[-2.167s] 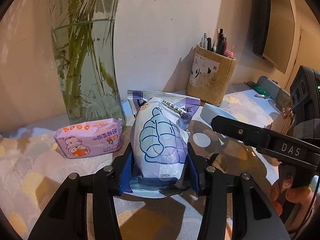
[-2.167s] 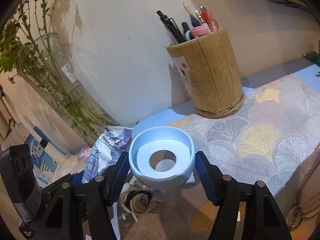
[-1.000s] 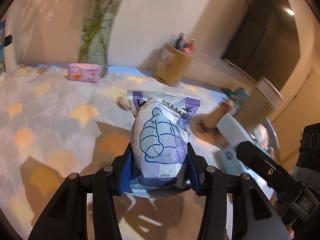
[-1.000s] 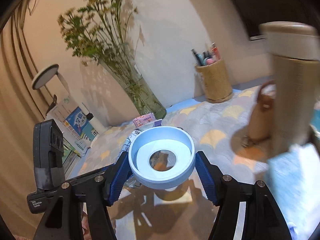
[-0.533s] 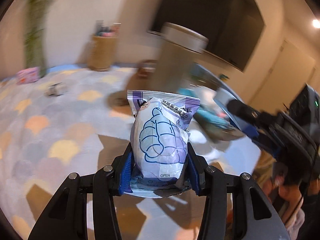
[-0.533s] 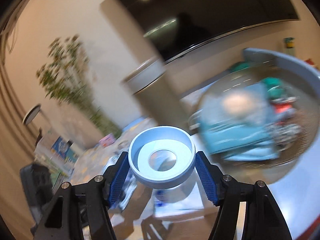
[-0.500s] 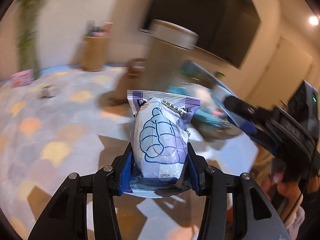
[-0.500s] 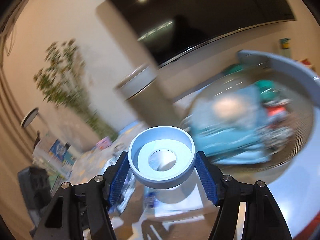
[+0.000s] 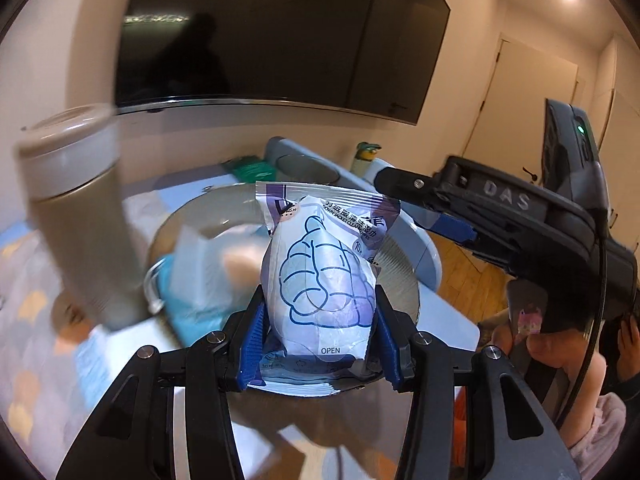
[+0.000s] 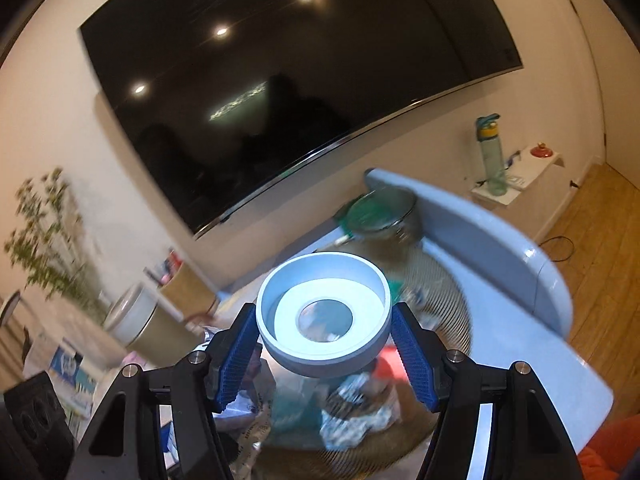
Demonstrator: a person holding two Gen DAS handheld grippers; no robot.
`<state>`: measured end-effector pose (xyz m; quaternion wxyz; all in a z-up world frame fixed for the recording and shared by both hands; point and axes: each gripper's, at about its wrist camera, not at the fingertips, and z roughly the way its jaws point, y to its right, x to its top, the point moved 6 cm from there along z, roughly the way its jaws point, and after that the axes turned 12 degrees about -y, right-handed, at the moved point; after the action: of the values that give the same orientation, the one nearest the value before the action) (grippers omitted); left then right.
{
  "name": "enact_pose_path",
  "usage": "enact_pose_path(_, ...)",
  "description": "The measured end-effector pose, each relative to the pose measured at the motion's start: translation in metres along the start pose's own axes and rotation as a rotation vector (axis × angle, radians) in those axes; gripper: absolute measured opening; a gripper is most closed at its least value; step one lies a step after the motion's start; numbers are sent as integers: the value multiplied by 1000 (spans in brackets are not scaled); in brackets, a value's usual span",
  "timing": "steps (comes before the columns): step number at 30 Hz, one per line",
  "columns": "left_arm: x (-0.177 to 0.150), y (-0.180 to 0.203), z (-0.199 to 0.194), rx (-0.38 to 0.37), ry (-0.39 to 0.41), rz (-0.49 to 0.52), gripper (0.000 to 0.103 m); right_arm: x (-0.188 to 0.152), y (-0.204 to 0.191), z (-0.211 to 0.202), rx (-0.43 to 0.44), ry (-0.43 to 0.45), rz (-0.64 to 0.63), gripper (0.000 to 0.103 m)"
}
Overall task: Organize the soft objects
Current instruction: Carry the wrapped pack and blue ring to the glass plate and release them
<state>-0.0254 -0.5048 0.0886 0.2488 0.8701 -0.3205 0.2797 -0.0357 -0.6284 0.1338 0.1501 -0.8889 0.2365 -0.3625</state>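
Left tool (image 9: 320,344) is clamped on the wipes pack (image 9: 320,276), blue pads pressing both sides, pack upright and carried in the air above the wire basket (image 9: 400,276). Right tool (image 10: 324,344) is clamped on the blue ring-shaped tape roll (image 10: 324,316), held flat over the same basket, which already has blurred soft items in it, teal and white, can't tell what exactly. The basket sits on the bench (image 10: 520,344) near its rounded edge; a tall beige tumbler (image 9: 80,216) stands just beside the basket on the left. Risks, as a judgement: the pack is squishy and gripped low, so it could slip or tip out sideways if released too high. The two tools are near each other over one basket, so they could knock together. A wide swing of the left tool could hit the tumbler and topple it. A drop near the rim could bounce off the bench to the floor.
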Motion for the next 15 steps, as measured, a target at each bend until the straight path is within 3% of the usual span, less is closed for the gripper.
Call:
enact_pose_path(1,3,2,6,-11,-5,14,47,6,2,4,-8,-2,6,66)
enact_pose_path(3,5,7,17,-25,-30,47,57,15,7,11,-22,-7,14,66)
enact_pose_path(5,5,9,25,12,-59,68,81,19,13,23,-41,-32,20,71)
enact_pose_path(8,5,4,27,29,-62,50,89,13,24,39,-96,-90,60,88)
enact_pose_path(15,-3,5,23,36,-86,81,93,-1,37,39,-85,-95,126,89)
